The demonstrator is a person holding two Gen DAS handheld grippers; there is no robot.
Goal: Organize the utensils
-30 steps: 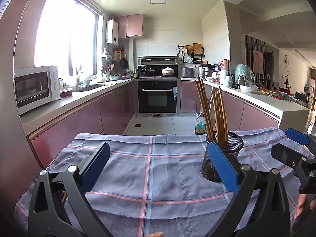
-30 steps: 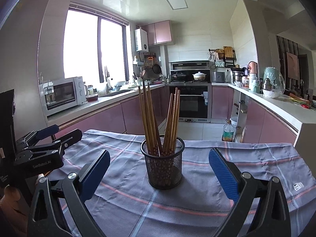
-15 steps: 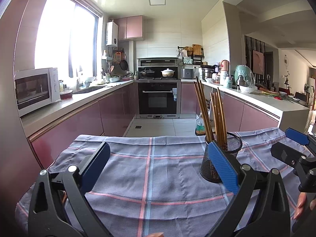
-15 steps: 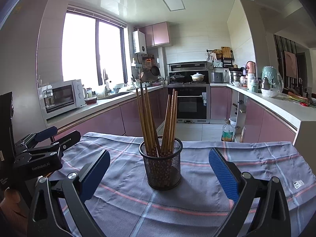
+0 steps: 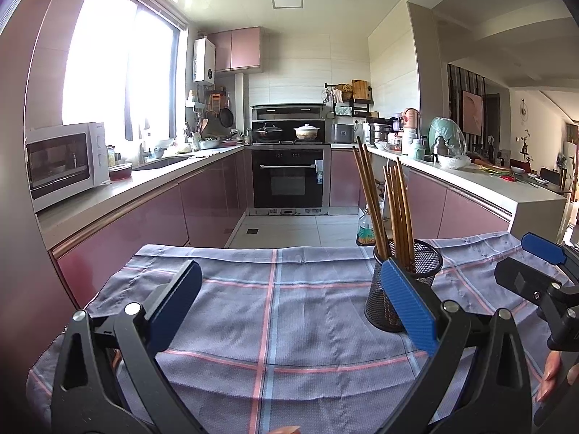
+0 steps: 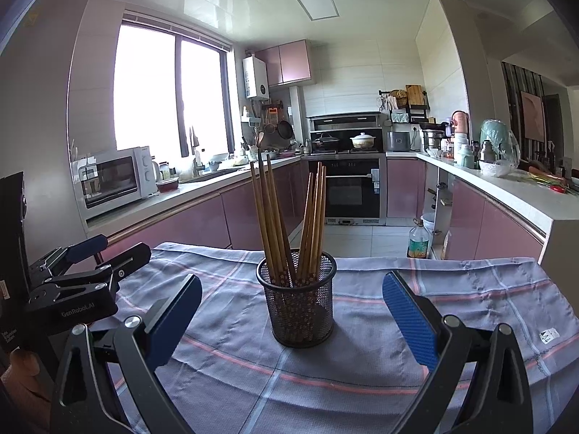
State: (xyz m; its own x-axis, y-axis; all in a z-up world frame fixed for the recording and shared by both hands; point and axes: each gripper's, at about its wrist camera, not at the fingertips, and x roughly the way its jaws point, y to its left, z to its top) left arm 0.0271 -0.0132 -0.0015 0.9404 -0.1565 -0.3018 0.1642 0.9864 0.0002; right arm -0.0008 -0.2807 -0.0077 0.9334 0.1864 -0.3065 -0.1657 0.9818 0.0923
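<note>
A black mesh cup (image 6: 296,302) stands upright on the checked cloth, holding several brown chopsticks (image 6: 286,217) that lean apart in two bunches. In the right wrist view it sits just ahead of my right gripper (image 6: 291,313), whose blue pads are wide apart with nothing between them. From the left wrist the same cup (image 5: 401,285) and its chopsticks (image 5: 383,209) appear right of centre, partly behind the right blue pad of my left gripper (image 5: 291,305), which is open and empty. Each gripper shows at the edge of the other's view: right gripper (image 5: 535,271), left gripper (image 6: 90,264).
The grey-blue cloth with pink stripes (image 5: 275,318) covers the table; its far edge drops toward a tiled kitchen floor. Pink cabinets line both sides, with a microwave (image 5: 65,159) on the left counter and an oven (image 5: 289,177) at the back. A bottle (image 6: 418,240) stands on the floor.
Both views have drifted slightly: the cup sits a little lower and closer in the frames. Neither gripper's opening has changed, and the chopsticks stay in the cup.
</note>
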